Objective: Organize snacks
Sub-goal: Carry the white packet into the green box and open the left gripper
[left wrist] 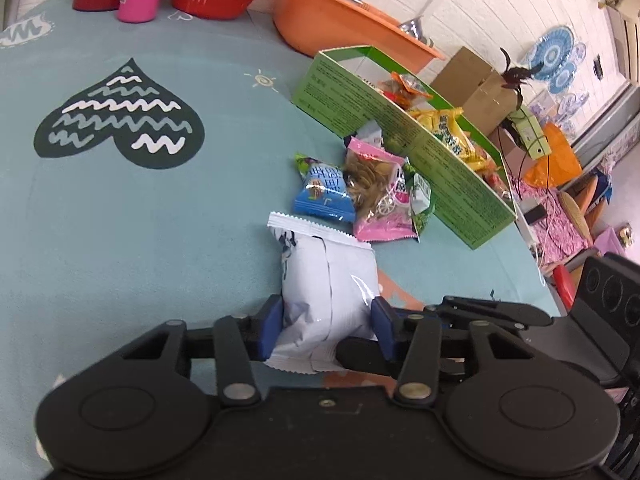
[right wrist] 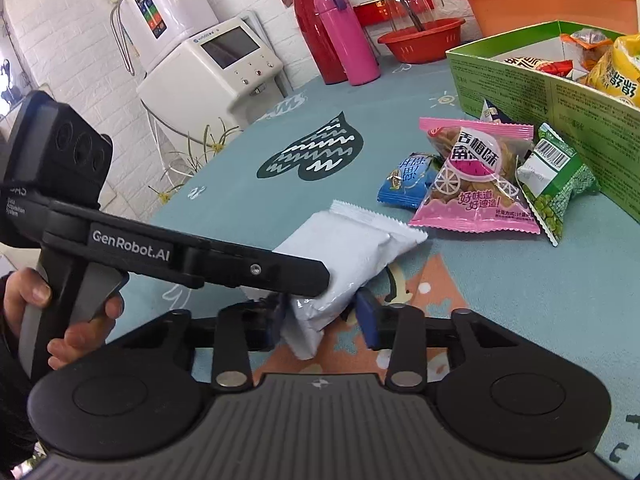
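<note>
Close, downward wrist views; shared white packet [left wrist: 328,280]

Glossy plastic white packet [left wrist: 328,280] (crinkled foil sheen), matt cloth tablecloth [left wrist: 160,220], printed cardboard green box [left wrist: 400,140].

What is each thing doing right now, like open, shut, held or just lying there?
White packet: gripped at its near end by both grippers.
Left gripper: jaws shut on it.
Right gripper: jaws shut on it.
Green box: open, snacks inside.
Pink packet: sealed, lying on the table.
Blue packet: sealed, lying loose.
</note>
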A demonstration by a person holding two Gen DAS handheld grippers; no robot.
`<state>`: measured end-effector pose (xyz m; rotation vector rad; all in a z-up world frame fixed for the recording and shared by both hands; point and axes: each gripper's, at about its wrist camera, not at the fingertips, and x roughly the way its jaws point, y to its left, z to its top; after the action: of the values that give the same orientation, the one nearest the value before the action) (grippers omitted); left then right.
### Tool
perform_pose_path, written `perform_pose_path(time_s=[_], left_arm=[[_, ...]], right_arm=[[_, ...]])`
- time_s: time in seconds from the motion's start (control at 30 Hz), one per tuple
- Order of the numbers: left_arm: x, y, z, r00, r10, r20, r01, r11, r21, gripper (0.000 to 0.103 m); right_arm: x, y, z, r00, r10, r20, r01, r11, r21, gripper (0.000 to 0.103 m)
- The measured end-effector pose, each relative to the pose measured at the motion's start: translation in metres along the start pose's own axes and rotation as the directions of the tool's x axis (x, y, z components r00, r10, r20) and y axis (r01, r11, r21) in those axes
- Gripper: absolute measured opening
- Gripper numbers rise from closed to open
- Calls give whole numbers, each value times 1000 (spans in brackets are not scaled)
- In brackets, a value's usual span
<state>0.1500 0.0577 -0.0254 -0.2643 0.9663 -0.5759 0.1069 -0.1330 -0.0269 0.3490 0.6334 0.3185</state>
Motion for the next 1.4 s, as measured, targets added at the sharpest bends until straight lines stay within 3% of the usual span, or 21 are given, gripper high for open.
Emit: perform_pose_path(time_s=[0.07,0.23,0.43,0.73,1.0,1.03,1.07,1.1,1.2,1.23,1.33,1.4], left_arm=[[-2,-5,3,1000,-5,13,5,1000,5,60],[-7,-32,26,997,-36,72,32,998,58,60],[0,-72,64,987,-78,141,58,988,141,60],[50,-100,124,973,-154,171,125,977,171,60],[93,-106,155,977,-138,165,108,978,181,60],[98,-106,157,977,-134,166,102,976,192,71],[102,-105,158,978,-121,169,87,977,197,81],[106,-104,159,982,-94,165,61,979,195,103],[107,-98,154,984,-35,175,2,983,184,103],[106,-97,151,985,-34,171,1,982,190,103],[100,-93,146,986,-15,166,-17,983,185,103],[91,-95,142,985,-10,170,-22,983,184,103]], right_arm=[[-5,1,1,1000,-9,10,9,1000,-20,50],[-28,-1,14,995,-43,93,49,997,-54,48],[-59,-20,43,971,-90,224,106,992,-62,47],[-73,-69,82,919,-190,346,220,974,-50,46],[-62,-103,98,887,-269,375,306,951,-43,44],[-58,-105,98,882,-283,378,326,944,-52,44],[-53,-106,99,873,-305,381,355,933,-67,45],[-48,-107,99,861,-334,383,392,916,-84,47],[-36,-107,95,839,-405,362,481,865,-146,55],[-36,-107,92,842,-402,360,482,861,-164,60],[-41,-103,83,845,-388,368,477,858,-191,89],[-49,-96,79,837,-391,383,485,854,-187,92]])
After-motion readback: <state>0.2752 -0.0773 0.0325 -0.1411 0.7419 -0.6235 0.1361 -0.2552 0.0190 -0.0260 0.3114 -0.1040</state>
